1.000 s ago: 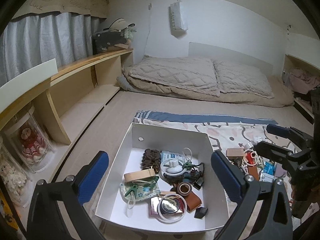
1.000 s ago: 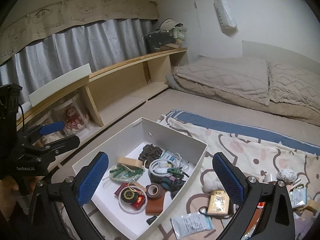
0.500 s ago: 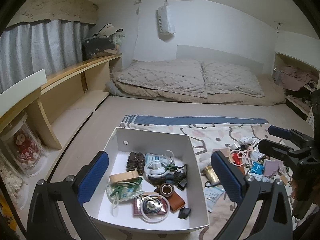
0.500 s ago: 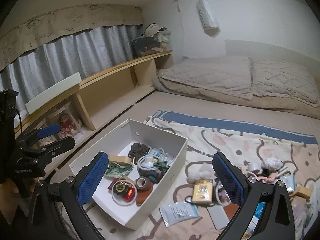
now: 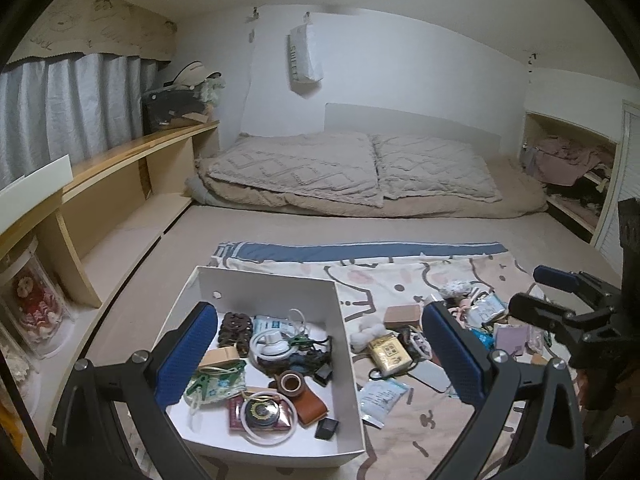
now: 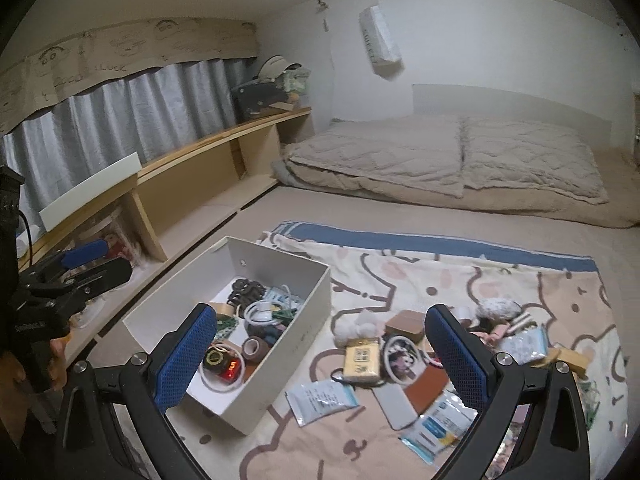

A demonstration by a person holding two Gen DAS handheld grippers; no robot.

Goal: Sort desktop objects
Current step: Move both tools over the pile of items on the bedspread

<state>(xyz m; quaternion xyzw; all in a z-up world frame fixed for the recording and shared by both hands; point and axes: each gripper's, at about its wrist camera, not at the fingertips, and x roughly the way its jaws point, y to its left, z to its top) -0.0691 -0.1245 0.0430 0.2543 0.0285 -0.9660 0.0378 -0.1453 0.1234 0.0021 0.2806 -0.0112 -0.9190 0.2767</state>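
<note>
Left wrist view: the left gripper (image 5: 320, 356) hangs with its jaws spread wide and nothing between them, its blue pads (image 5: 186, 354) framing the lower middle of the frame. Directly beneath and between them sits the white box (image 5: 256, 288), resting partly on the patterned blanket (image 5: 400, 280). Inside the box lie a roll of brown tape (image 5: 291, 383), a white cable coil (image 5: 269, 343), a dark brown hair clip (image 5: 236, 326) toward the far wall, a brown leather pouch (image 5: 312, 405) and a green clip (image 5: 202, 381). To the right of the box, loose on the blanket, lie a yellow packet (image 5: 390, 354), a white plush piece (image 5: 366, 330) and a pale blue sachet (image 5: 380, 396). At right of frame the right gripper (image 5: 532, 292) appears, held over the clutter.

Right wrist view: the right gripper (image 6: 320, 354) is likewise wide apart and empty. Between its pads, on the blanket (image 6: 460, 268), lie the yellow packet (image 6: 362, 358), a white ring (image 6: 398, 358) and a brown case (image 6: 406, 326); a grey flat card (image 6: 394, 400) lies nearer the camera. The white box (image 6: 280, 354) stands at lower left of centre. At far left a hand (image 6: 56, 364) holds the left gripper (image 6: 108, 260). Bedding (image 6: 460, 160) fills the upper right
</note>
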